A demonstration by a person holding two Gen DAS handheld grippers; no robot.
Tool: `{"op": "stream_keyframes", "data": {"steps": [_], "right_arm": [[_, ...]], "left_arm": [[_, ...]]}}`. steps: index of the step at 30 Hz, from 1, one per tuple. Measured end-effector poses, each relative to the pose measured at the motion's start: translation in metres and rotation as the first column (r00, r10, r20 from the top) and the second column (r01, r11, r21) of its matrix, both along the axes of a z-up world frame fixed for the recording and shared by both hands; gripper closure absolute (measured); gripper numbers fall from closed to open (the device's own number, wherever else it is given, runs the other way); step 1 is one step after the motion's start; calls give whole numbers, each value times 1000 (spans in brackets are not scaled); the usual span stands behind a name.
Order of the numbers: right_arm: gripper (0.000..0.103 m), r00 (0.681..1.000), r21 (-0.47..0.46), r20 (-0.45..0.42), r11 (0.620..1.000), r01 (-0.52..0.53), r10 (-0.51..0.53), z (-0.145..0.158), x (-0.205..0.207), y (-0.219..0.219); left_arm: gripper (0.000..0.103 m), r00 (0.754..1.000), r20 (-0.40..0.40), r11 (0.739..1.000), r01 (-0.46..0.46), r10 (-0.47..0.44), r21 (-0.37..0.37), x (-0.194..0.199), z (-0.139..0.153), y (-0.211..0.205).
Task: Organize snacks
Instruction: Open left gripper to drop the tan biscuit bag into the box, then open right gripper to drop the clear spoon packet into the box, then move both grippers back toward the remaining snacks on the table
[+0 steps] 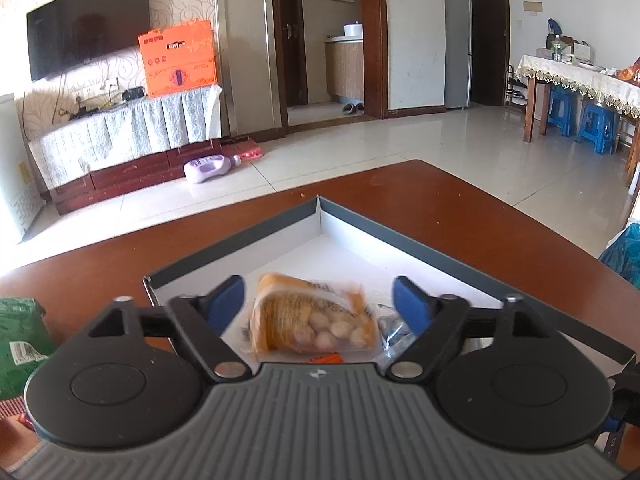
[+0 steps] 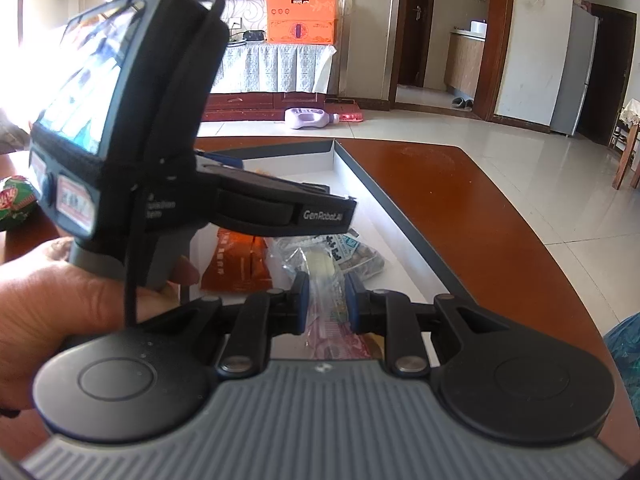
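My left gripper stood wide apart, pads clear of the orange snack packet lying blurred between them in the shallow box. My right gripper was pinched together on a clear snack bag — over the same box, near an orange-red packet. My left hand gripped its handle. Beyond, a brown table, tiled floor, a purple bottle.
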State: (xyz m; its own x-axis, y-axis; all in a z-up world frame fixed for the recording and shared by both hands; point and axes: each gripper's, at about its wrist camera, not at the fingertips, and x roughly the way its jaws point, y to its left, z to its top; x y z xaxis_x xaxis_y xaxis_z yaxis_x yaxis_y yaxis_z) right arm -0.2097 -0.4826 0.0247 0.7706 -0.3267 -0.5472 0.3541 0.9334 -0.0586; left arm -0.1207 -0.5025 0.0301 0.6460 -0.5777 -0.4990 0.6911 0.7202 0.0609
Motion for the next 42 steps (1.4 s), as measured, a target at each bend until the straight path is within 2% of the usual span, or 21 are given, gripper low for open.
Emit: {"op": "stream_keyframes", "data": {"steps": [10, 15, 17, 23, 30, 34, 42], "right_arm": [[78, 1000, -10, 13, 1000, 7, -7, -4, 0, 3], [66, 1000, -32, 23, 999, 20, -19, -6, -5, 5], [58, 999, -42, 36, 999, 28, -27, -5, -8, 7], [46, 998, -52, 62, 998, 36, -33, -3, -14, 16], [45, 995, -64, 92, 997, 40, -34, 3, -21, 25], [45, 993, -103, 118, 994, 31, -19, 7, -28, 34], [45, 982, -126, 154, 988, -86, 105, 15, -24, 60]], "left_arm": [[11, 1000, 10, 1000, 26, -26, -6, -10, 8, 8], [11, 1000, 13, 999, 28, -28, -18, -16, 14, 18], [11, 999, 10, 999, 33, -32, -28, -18, 17, 24], [7, 999, 17, 998, 49, -49, -43, -28, 27, 39], [4, 997, 35, 996, 71, -69, -56, -46, 37, 57], [4, 997, 43, 996, 62, -60, -56, -56, 44, 68], [4, 997, 69, 998, 37, -34, -43, -68, 55, 112]]}}
